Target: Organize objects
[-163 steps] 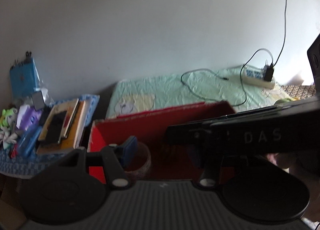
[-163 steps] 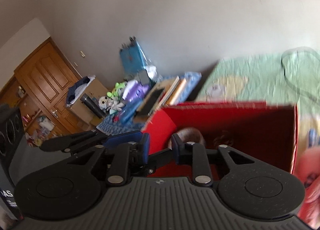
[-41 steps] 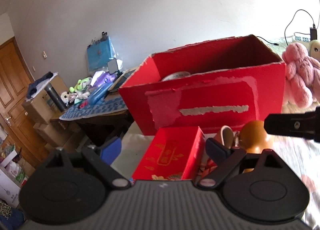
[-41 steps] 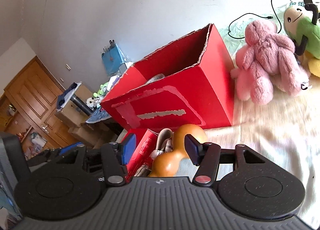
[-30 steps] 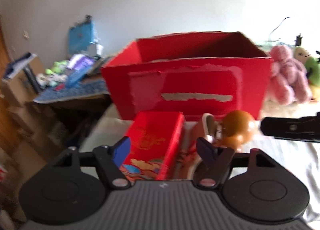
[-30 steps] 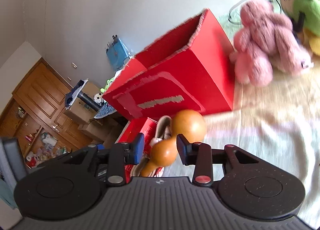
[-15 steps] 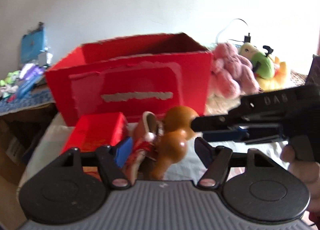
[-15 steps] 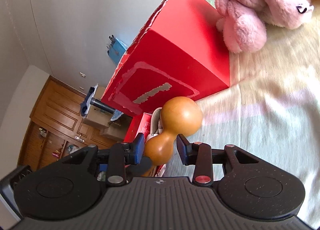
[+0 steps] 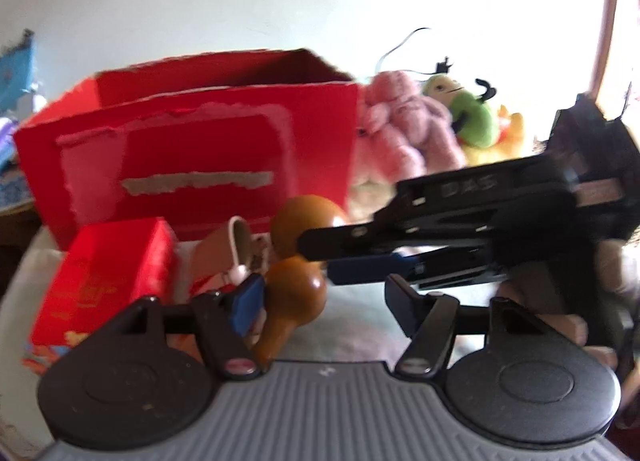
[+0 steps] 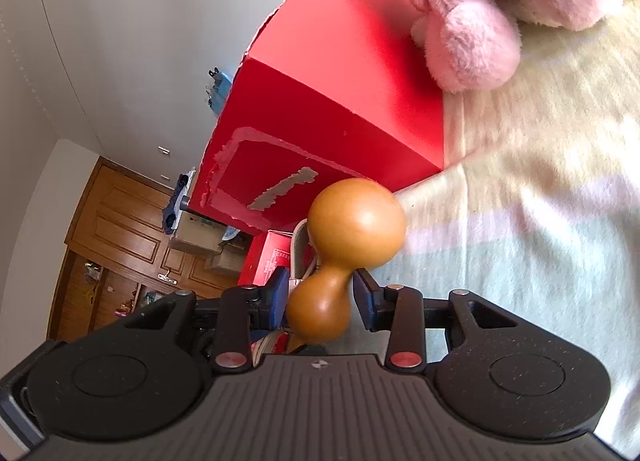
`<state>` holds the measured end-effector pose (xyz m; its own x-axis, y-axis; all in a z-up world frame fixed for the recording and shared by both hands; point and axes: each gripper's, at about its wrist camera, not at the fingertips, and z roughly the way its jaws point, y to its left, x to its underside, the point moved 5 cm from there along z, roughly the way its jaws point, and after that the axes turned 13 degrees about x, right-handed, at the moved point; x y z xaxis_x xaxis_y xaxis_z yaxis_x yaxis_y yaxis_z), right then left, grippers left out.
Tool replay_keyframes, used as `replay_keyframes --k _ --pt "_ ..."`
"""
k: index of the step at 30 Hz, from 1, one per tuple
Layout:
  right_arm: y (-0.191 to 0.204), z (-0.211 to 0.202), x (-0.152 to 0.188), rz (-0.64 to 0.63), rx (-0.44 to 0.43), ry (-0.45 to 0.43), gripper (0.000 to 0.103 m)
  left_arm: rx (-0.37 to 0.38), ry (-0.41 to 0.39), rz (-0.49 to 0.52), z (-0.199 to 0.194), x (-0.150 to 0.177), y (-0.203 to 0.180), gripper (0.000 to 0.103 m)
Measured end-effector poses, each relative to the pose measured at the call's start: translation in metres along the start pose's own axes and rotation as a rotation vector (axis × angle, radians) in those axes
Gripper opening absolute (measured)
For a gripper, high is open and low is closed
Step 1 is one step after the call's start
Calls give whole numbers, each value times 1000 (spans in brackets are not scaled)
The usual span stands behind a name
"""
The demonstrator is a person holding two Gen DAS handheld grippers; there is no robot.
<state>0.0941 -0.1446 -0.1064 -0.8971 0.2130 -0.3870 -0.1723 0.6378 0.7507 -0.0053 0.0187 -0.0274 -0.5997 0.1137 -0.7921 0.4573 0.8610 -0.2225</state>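
The left wrist view is smeared by motion, so the print on the small red box (image 9: pixel 108 261) cannot be read. The gourd's (image 10: pixel 344 257) narrow stem end disappears behind the camera mount. The pink plush (image 10: pixel 500 1) is cut off by the top edge. The big red box's (image 9: pixel 192 149) contents stay hidden behind its front wall.

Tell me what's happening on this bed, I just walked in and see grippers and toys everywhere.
A person with a gripper in each hand is tidying things. The right gripper straddles the waist of an orange gourd lying before the big red box. The left gripper, its jaws just been closing, has the gourd's small end between its fingers. A small red box and pink plush lie nearby.
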Motion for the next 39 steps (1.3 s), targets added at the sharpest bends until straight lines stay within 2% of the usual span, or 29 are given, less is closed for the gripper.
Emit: replay_keyframes --k 3,6,10,15,20,22,25,28,31,35,39 --pt "-6 -10 -2 -8 8 -17 40 51 -11 18 1 -1 -11 64" --pt "-11 -17 -5 -6 24 -36 40 65 1 55 8 2 -20 70" --pt "-19 -21 -4 1 37 -35 40 5 10 83 9 0 -22 74" --pt "-14 -17 -2 -20 36 -22 40 -26 6 19 9 -9 -4 79" --pt "-2 -4 -1 -26 37 -1 40 14 23 -56 20 -8 6 75" --pt "-1 -1 -2 -28 40 8 40 32 40 -72 27 -7 8 68" --pt "-1 1 -4 -33 49 10 40 40 54 -60 35 -8 4 65" --pt "-5 1 -7 -37 69 -5 36 55 84 -68 49 -6 4 63" --pt "-9 0 -9 -16 50 -2 34 76 88 -94 53 -6 8 60" --pt "-8 -4 -8 -29 46 0 33 94 89 -86 52 -7 5 57" --pt "2 -26 -10 -66 22 -23 33 120 63 -57 41 -15 -7 55"
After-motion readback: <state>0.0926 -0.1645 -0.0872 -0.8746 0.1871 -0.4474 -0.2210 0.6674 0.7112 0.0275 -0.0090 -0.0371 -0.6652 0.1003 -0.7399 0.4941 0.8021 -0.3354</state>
